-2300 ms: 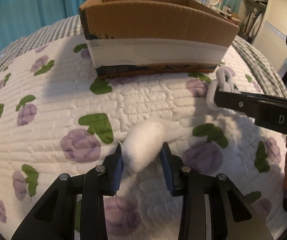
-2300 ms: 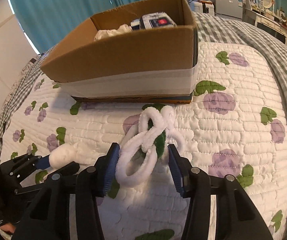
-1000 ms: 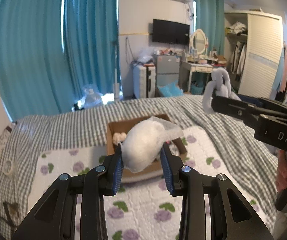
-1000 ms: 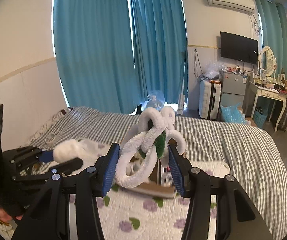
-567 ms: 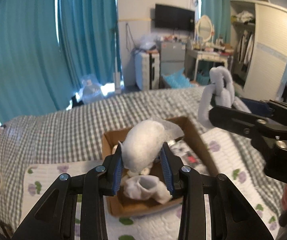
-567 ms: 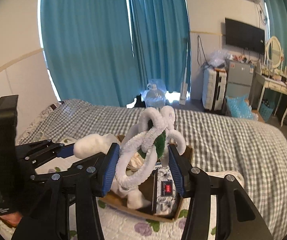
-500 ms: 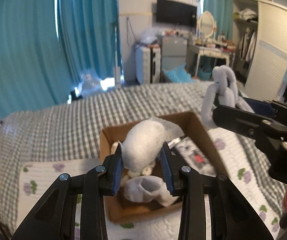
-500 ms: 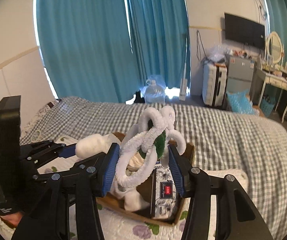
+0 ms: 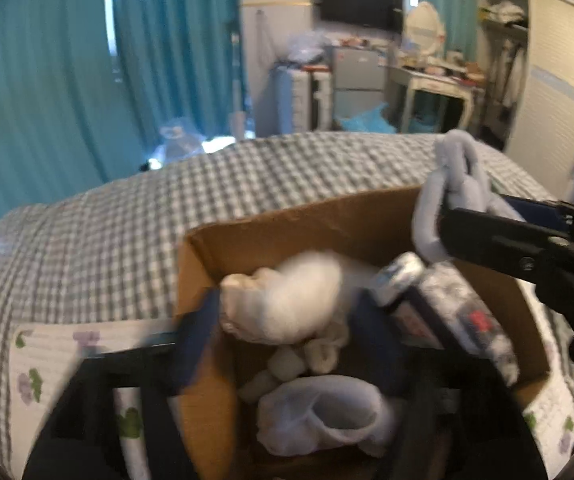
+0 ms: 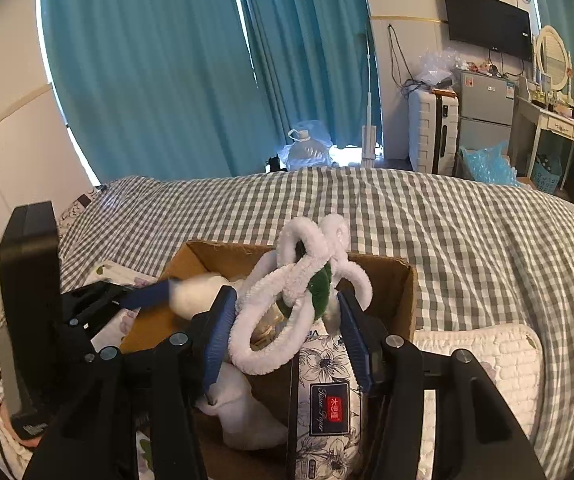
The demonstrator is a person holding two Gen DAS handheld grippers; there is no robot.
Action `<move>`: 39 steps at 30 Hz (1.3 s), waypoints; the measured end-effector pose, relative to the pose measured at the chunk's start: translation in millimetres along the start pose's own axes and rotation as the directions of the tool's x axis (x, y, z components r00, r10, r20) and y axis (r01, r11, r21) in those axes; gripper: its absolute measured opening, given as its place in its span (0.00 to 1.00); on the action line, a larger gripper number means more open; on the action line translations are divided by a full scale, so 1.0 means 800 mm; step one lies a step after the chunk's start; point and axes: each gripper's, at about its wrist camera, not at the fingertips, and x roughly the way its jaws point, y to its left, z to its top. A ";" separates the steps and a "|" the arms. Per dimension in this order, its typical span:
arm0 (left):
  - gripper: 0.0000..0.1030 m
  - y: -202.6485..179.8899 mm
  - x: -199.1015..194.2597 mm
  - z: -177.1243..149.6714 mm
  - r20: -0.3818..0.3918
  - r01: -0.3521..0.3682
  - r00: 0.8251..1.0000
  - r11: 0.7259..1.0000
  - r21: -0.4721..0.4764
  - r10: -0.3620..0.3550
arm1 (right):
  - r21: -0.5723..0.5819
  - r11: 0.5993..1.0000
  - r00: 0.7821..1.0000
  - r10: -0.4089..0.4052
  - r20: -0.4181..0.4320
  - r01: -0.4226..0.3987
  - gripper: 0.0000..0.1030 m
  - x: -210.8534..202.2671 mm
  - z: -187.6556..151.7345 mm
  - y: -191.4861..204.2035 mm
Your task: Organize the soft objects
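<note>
Over the cardboard box, the left claw has spread, freeing the cotton ball; the right claw stays clamped on the fuzzy loops, next to drop.

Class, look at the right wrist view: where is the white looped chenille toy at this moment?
The white looped chenille toy sits centre frame, clamped in the right hand-held gripper above the open cardboard box, just right of the white fluffy ball.

Checked bed under quilted pad and cardboard box.
</note>
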 end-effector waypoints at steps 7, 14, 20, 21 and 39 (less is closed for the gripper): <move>0.78 0.014 -0.032 0.001 0.036 -0.022 0.999 0.999 -0.037 0.023 | 0.014 1.000 1.000 -0.003 0.022 0.003 0.66 -0.014 0.005 0.012; 0.78 0.026 -0.107 0.013 0.100 -0.071 0.992 0.996 -0.053 0.076 | 0.038 0.999 0.997 -0.021 0.068 0.019 0.71 -0.079 0.030 0.027; 0.78 0.025 -0.217 0.029 0.209 -0.108 0.971 0.992 -0.062 0.119 | 0.010 0.999 0.984 -0.036 0.172 0.035 0.71 -0.196 0.048 0.062; 0.78 0.022 -0.237 0.030 0.233 -0.114 0.964 0.992 -0.063 0.125 | 0.006 0.999 0.981 -0.039 0.188 0.039 0.72 -0.213 0.050 0.068; 0.84 -0.031 -0.517 0.003 0.592 -0.137 0.789 0.986 -0.094 0.166 | -0.076 0.992 0.855 -0.050 0.517 0.104 1.00 -0.533 -0.004 0.144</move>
